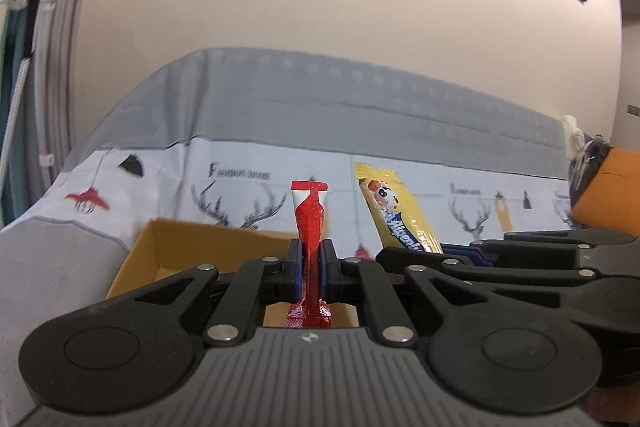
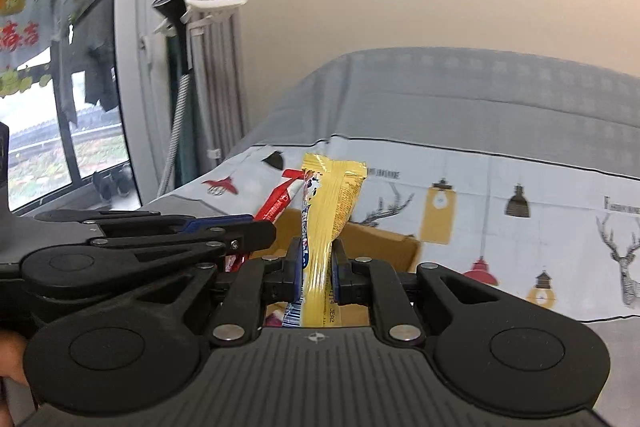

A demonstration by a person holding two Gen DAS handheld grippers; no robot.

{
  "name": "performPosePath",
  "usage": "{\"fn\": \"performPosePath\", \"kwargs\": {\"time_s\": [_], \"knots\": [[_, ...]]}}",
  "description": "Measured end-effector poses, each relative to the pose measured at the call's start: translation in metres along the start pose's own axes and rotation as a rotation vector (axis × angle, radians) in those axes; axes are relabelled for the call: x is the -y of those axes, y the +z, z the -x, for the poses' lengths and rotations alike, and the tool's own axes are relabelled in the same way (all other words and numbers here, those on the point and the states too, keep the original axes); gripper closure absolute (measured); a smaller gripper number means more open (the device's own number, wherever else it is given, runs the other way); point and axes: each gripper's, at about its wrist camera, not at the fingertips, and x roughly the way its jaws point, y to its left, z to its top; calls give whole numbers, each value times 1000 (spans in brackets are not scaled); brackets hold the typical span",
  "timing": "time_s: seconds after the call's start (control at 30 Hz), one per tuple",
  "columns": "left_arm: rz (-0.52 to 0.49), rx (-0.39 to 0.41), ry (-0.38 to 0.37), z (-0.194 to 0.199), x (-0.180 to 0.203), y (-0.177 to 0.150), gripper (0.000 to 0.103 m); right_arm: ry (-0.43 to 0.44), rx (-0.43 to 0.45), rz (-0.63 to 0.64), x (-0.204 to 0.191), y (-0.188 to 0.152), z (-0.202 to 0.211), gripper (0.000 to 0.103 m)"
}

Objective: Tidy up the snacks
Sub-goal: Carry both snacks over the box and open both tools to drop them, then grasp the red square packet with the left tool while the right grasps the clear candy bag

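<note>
Both packets hang above the open cardboard box: the left gripper pinches a red snack sachet, and beside it the right gripper pinches a yellow snack packet. Each is nipped near its lower part, so the slick wrappers could slip or flop, landing outside the box on the printed tablecloth.

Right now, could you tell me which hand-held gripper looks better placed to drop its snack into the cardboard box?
Probably the left. The left hand-held gripper, shut on the red snack packet, has the cardboard box right under its fingers. The right hand-held gripper, shut on the yellow snack packet, sits near the box's right corner.
</note>
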Motion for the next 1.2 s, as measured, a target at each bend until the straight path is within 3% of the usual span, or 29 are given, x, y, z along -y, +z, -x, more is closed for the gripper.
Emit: {"fn": "performPosePath", "kwargs": {"time_s": [0.33,0.6,0.77,0.93,0.97,1.0,1.03,1.07,1.1,1.2], "knots": [[97,-218,65,-51,-78,-49,94,31,-158,21,-34,-29,-65,89],[189,-358,85,-84,-117,-86,94,14,-317,13,-33,-67,-111,89],[222,-396,69,-87,-126,-94,94,28,-397,12,-35,-88,-128,89],[224,-398,61,-84,-124,-92,92,52,-415,15,-38,-92,-131,88],[226,-392,37,-83,-123,-88,86,70,-410,12,-38,-91,-130,85],[228,-389,24,-81,-120,-85,65,93,-395,5,-37,-88,-128,82],[231,-383,16,-79,-116,-81,48,111,-374,-5,-36,-85,-123,54],[231,-369,14,-75,-110,-76,18,111,-350,-11,-34,-82,-119,14],[223,-346,14,-71,-104,-71,9,110,-308,-15,-32,-79,-110,2],[149,-300,-3,-60,-75,-57,8,155,-232,-33,-19,-72,-85,2]]}}
